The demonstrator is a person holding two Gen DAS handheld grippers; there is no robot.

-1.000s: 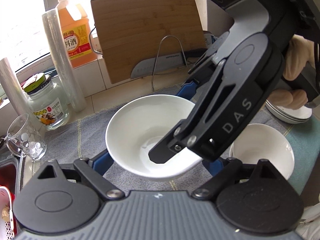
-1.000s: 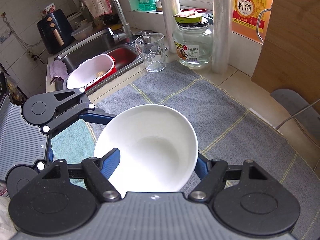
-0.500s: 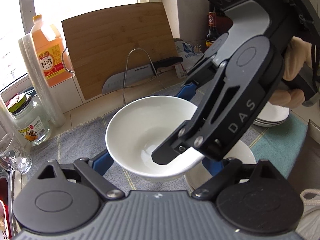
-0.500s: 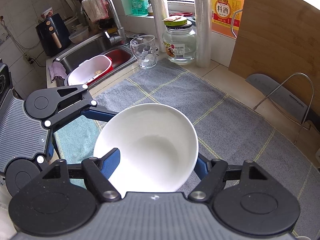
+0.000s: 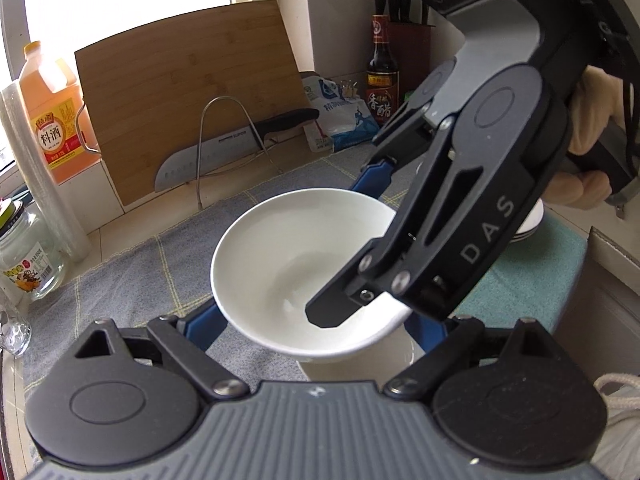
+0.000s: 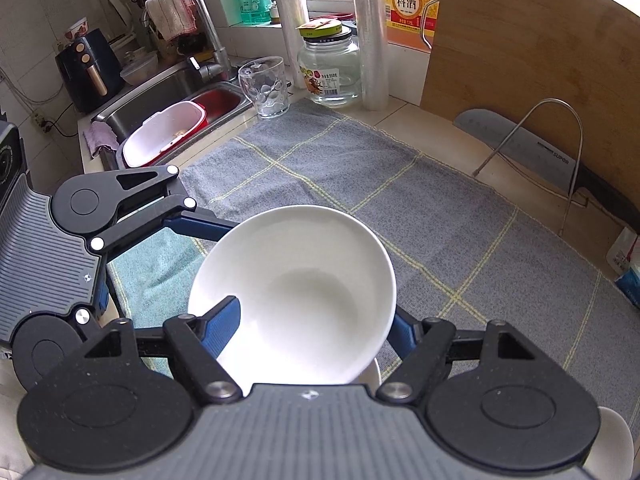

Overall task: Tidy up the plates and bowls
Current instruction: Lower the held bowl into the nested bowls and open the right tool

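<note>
Both grippers carried the bowl [image 5: 296, 268] rightward since a second ago; it's now held over a second bowl [image 5: 360, 364] at 6 o'clock. Left gripper [image 5: 316, 320] cradles its sides between spread blue fingers [image 5: 202, 322]. Right gripper [image 6: 308, 320] pinches the near rim, one finger inside. Plates [image 5: 528, 224] at 3 o'clock. Knife [image 5: 224, 152] and cutting board [image 5: 188, 100] at 11 o'clock.

My left gripper [image 5: 316, 320]: matte black linkage arms, round pivot caps, silver screws, blue fingers [image 5: 202, 322], ribbed grey body plate with a small white mark. My right gripper [image 6: 316, 320]: same build, white "DAS" lettering on one black arm. Hand [image 5: 588, 148] on its handle wears a cream glove.
</note>
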